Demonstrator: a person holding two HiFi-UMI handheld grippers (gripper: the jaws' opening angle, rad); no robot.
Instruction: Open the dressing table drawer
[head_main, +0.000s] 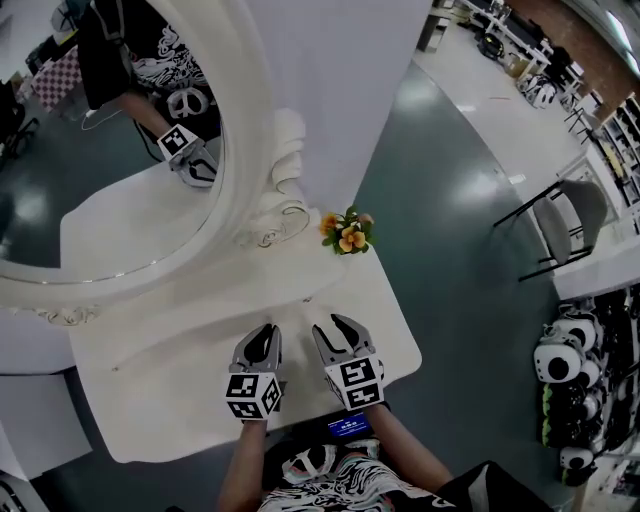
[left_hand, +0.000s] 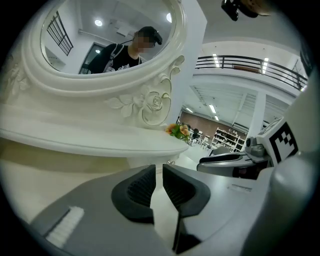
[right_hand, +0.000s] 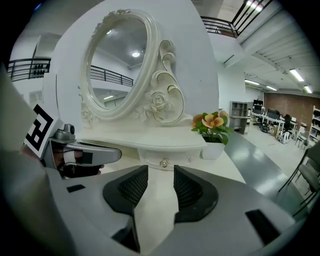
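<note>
The white dressing table (head_main: 180, 400) has a raised shelf under an oval mirror (head_main: 100, 150). A small drawer (right_hand: 165, 161) with a metal knob sits shut beneath that shelf, straight ahead of my right gripper (right_hand: 161, 169). Both grippers hover side by side over the tabletop near its front edge. My left gripper (head_main: 265, 332) shows only a narrow gap between its jaws (left_hand: 159, 167) and holds nothing. My right gripper (head_main: 333, 325) stands open wider, also with nothing in it, a short way from the drawer.
A small pot of orange flowers (head_main: 347, 232) stands on the table's right corner, just right of the drawer (right_hand: 212, 131). A grey chair (head_main: 565, 225) and a rack of helmets (head_main: 565, 360) stand on the floor to the right.
</note>
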